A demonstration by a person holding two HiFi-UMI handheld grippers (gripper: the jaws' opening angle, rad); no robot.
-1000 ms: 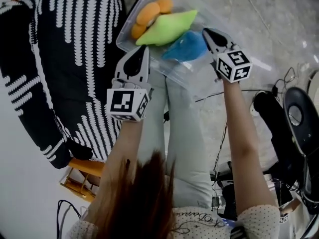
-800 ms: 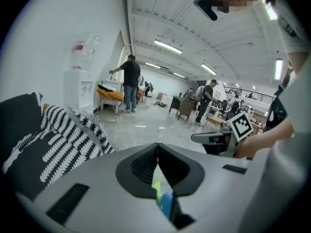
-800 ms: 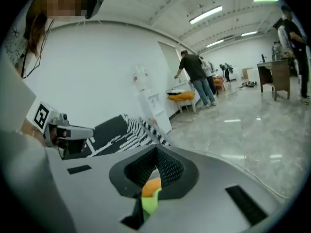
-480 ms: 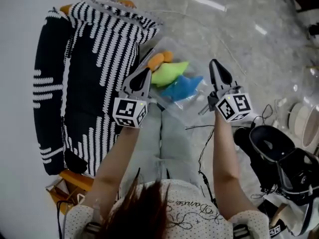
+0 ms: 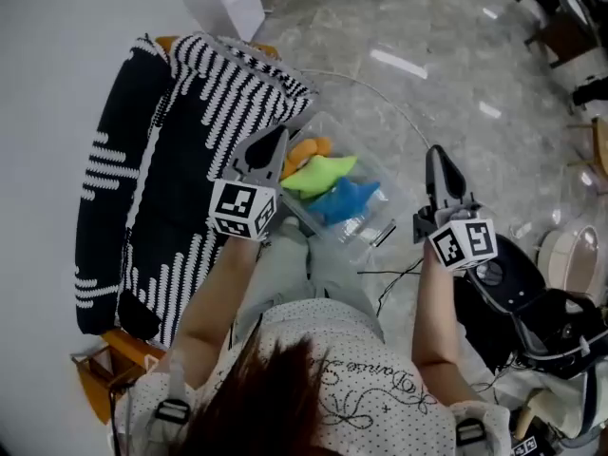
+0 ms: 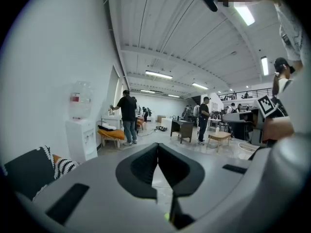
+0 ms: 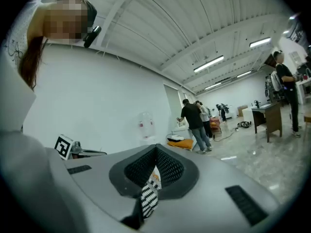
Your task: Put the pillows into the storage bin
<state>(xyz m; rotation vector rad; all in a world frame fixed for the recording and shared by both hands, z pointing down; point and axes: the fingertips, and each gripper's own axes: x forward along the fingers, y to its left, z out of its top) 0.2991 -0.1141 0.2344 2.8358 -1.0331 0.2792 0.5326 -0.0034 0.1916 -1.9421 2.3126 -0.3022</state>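
Close under the head camera, the left gripper point(image 5: 275, 135) and right gripper point(image 5: 437, 151) are both fully closed, empty. Far below on the floor, between them but nearer the left, the clear storage bin point(image 5: 359, 228) already holds the orange pillow point(image 5: 310, 149), green pillow point(image 5: 321, 174) and blue pillow point(image 5: 344, 200).

No word or number here reads clearly. Across the person's shirt point(image 5: 370, 392) runs a line of looping script, perhaps a name or a phrase, too small and slanted to spell out. The left cube point(image 5: 243, 209), on the left hand-held gripper point(image 5: 274, 141), and the right cube point(image 5: 463, 243), on the right hand-held gripper point(image 5: 437, 155), show black-and-white square code patterns, no letters. By the wall, the water bottle point(image 6: 80, 98) bears a red label point(image 6: 75, 98) whose print is a blur.
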